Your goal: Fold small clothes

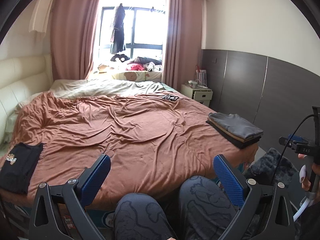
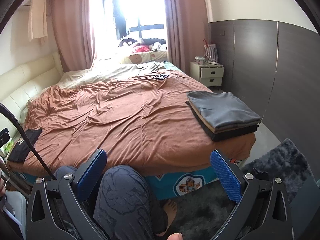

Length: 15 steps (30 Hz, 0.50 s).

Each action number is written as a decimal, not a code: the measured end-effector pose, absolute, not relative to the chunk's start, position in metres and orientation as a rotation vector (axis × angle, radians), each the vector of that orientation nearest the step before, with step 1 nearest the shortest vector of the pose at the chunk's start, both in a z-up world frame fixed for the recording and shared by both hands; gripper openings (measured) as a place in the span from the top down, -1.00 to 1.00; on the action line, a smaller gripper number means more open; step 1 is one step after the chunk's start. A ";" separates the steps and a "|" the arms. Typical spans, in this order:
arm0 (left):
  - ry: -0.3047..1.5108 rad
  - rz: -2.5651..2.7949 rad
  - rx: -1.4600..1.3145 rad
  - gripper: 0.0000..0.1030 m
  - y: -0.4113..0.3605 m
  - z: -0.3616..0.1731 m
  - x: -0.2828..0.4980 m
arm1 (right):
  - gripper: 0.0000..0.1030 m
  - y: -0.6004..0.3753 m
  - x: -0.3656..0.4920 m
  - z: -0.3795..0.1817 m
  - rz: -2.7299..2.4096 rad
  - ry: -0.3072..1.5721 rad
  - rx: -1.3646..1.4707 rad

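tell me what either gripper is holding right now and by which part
Nothing is held. The left gripper and right gripper are both open and empty, short of the bed's edge.

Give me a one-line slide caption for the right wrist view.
Open right hand-held gripper faces a rust-covered bed with a folded clothes stack on its right corner.

Folded clothes stack [image 2: 224, 114], grey on top, black garment [image 1: 19, 168] lying apart
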<state>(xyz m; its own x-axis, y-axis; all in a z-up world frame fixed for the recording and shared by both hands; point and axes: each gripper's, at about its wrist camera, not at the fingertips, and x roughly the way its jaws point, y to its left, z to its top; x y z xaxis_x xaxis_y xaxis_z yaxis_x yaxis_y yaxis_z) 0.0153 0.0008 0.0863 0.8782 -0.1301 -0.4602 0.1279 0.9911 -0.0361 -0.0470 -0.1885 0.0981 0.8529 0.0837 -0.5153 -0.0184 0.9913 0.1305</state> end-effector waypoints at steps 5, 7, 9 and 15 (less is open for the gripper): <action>0.492 -0.094 -0.025 -1.00 0.007 0.068 -0.001 | -1.00 -0.178 -0.050 0.087 0.073 0.553 0.116; 0.502 -0.085 -0.018 -1.00 0.007 0.061 -0.004 | -1.00 -0.173 -0.053 0.083 0.084 0.558 0.126; 0.510 -0.082 -0.016 -1.00 0.005 0.056 -0.007 | -1.00 -0.172 -0.053 0.079 0.087 0.562 0.130; 0.529 -0.089 -0.024 -1.00 -0.001 0.043 -0.011 | -1.00 -0.168 -0.057 0.064 0.069 0.580 0.127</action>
